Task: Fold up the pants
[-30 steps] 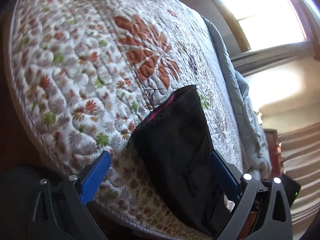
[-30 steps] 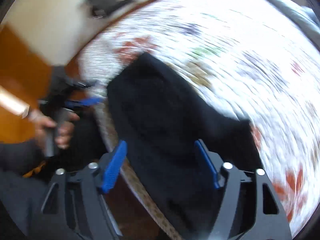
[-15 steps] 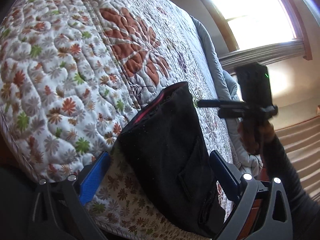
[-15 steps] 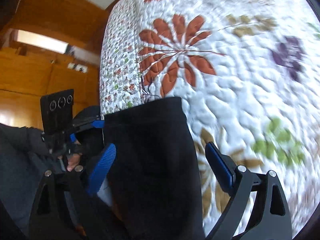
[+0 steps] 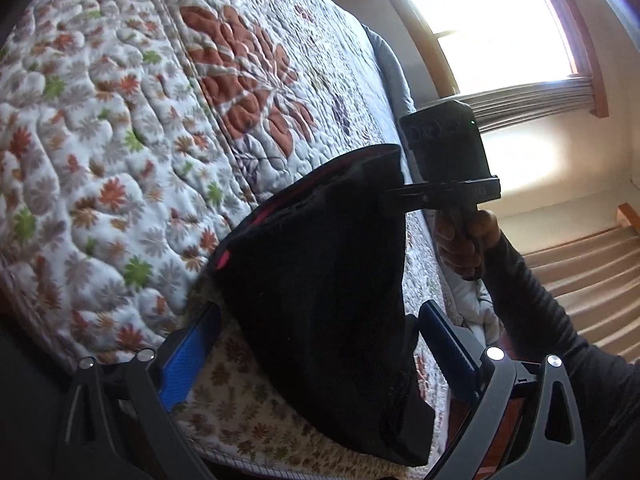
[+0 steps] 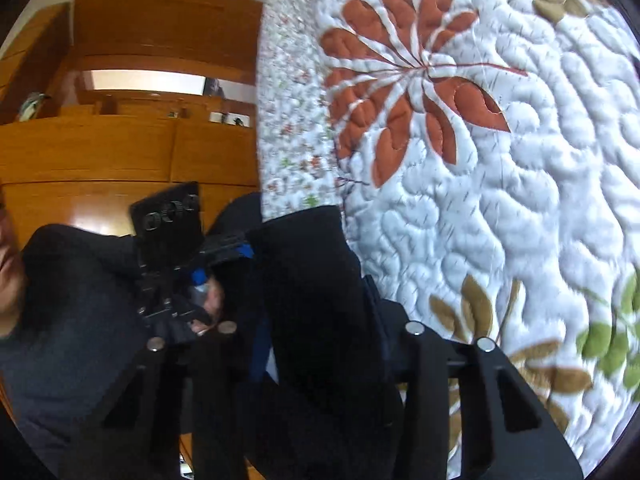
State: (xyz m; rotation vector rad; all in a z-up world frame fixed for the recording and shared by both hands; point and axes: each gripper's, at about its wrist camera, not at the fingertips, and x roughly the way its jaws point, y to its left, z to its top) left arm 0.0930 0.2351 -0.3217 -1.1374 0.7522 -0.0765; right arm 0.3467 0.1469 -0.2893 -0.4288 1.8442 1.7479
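Our right gripper has just closed its fingers on the far end of the folded black pants lying on the quilted bed, long axis toward twelve o'clock, while our left gripper straddles the near end, open.

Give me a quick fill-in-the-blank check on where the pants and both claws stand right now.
1. The black pants lie on a quilted, floral ____.
2. The left claw is ____, its blue fingers apart on either side of the pants.
3. The right claw, whose jaws have just been closing, is shut on the ____.
4. Behind the bed, daylight comes through a ____.

Missing words: bedspread; open; pants; window
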